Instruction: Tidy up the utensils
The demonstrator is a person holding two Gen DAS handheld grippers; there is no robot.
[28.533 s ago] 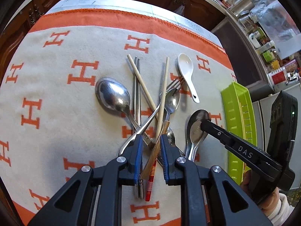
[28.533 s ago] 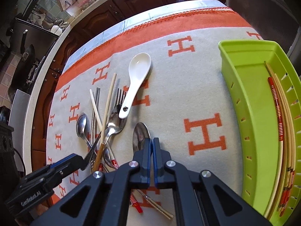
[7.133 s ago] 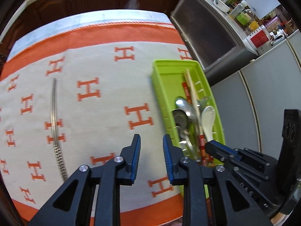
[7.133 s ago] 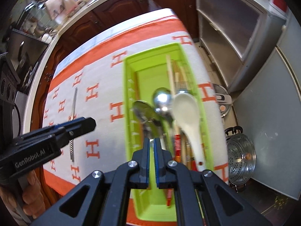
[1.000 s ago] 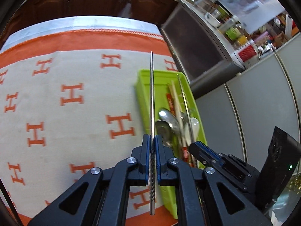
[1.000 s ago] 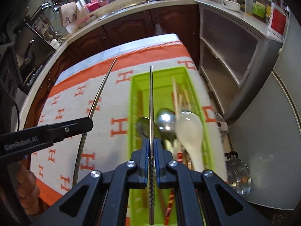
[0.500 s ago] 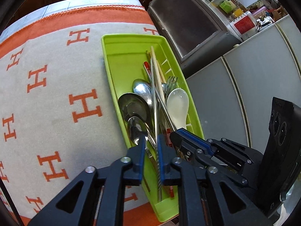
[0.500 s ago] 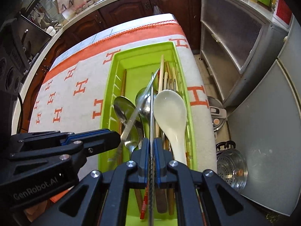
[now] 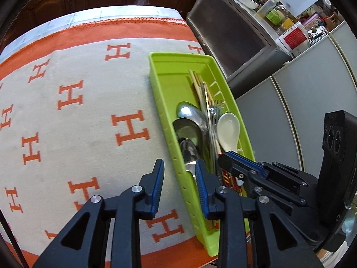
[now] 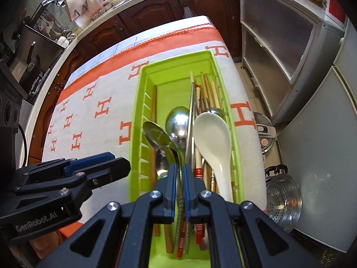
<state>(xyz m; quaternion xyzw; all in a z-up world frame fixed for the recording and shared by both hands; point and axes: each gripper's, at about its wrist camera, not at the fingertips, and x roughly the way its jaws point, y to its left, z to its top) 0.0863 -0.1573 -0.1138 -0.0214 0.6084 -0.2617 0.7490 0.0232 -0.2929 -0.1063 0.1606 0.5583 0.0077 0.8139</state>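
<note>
both claws hang over my green tray (image 10: 136, 120): left gripper (image 9: 179, 179) spread wide and empty, right gripper (image 10: 181, 175) slightly parted around a metal chopstick (image 10: 189, 120).

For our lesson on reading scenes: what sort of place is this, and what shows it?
Most likely a home kitchen: dark wooden cabinets under a counter, a steel steamer pot on the floor, and a green cutlery tray of utensils.

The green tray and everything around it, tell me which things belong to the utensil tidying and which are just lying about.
Part of the job:
green tray
metal spoons
white spoon
wooden chopsticks
metal chopsticks
left gripper, open
right gripper, slightly open

Just lying about:
tablecloth
steamer pot
pressure cooker
cabinet
</note>
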